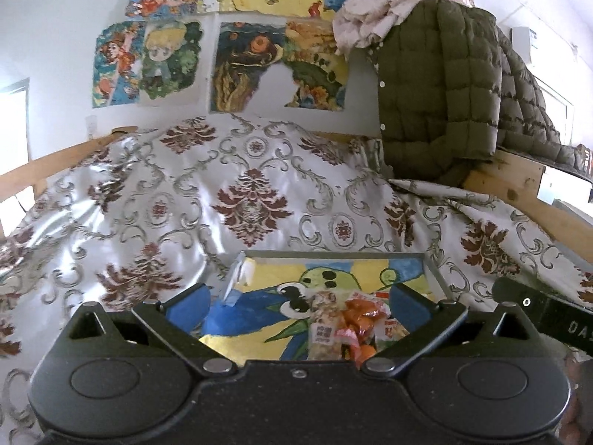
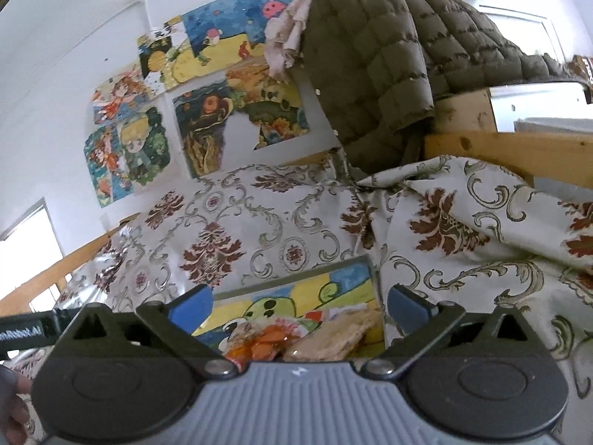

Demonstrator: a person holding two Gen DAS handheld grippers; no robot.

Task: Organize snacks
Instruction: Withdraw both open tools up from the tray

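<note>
A shallow clear tray [image 1: 431, 270] with a painted cartoon bottom lies on the patterned cloth. Inside it sit wrapped snacks: a pale packet [image 1: 323, 328] and orange wrapped pieces [image 1: 361, 317]. My left gripper [image 1: 298, 306] hangs above the tray's near side, open, nothing between its blue pads. In the right wrist view the same tray [image 2: 373, 278] holds orange snacks [image 2: 268, 345] and a beige packet [image 2: 346, 335]. My right gripper [image 2: 300, 306] is open above them and holds nothing.
A white cloth with brown damask print [image 1: 252, 200] covers the table. A green quilted jacket [image 1: 441, 85] hangs over a wooden frame [image 1: 519, 181] at the back right. Colourful pictures [image 1: 281, 66] cover the wall. The other gripper's black arm [image 1: 548, 319] shows at right.
</note>
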